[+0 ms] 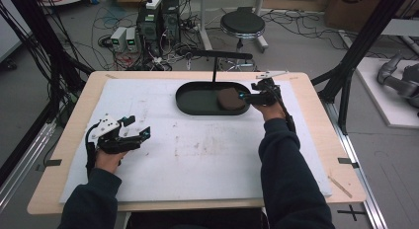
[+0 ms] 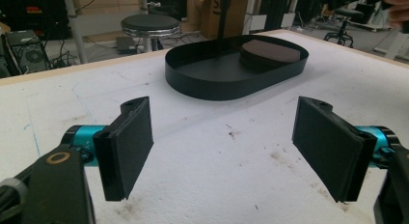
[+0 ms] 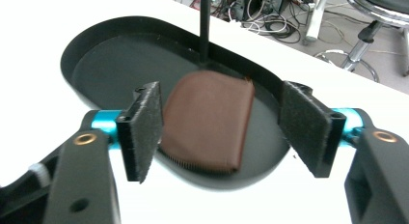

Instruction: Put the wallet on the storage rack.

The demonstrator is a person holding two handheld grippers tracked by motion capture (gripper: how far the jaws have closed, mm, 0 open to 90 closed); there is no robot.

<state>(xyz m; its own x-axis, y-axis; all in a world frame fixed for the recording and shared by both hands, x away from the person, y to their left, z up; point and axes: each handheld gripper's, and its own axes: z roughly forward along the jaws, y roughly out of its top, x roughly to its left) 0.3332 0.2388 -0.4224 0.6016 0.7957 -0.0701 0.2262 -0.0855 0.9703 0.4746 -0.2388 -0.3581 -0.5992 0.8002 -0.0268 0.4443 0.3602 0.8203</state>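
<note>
A flat brown leather pouch (image 3: pixel 207 120) is seen lying in the black oval tray (image 3: pixel 120 55), centre frame, framed by the released right claw (image 3: pixel 226 130); the left claw (image 2: pixel 234 151) is spread wide above the white foam-covered bench (image 2: pixel 212 185).

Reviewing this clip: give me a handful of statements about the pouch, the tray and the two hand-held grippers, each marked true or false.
1. The brown pouch lies inside the black oval tray. True.
2. The right hand-held gripper is clamped on the pouch. False: its jaws stand apart, clear of the pouch on both sides.
3. The left hand-held gripper is open with nothing between its jaws. True.
4. The pouch sits at the tray's left end in the high view. False: it sits at the right end, by the right hand-held gripper.
5. A thin black post rises from the tray's far side. True.
6. The left hand-held gripper hovers over the tray. False: it is at the near left of the white table cover, well apart from the tray.
</note>
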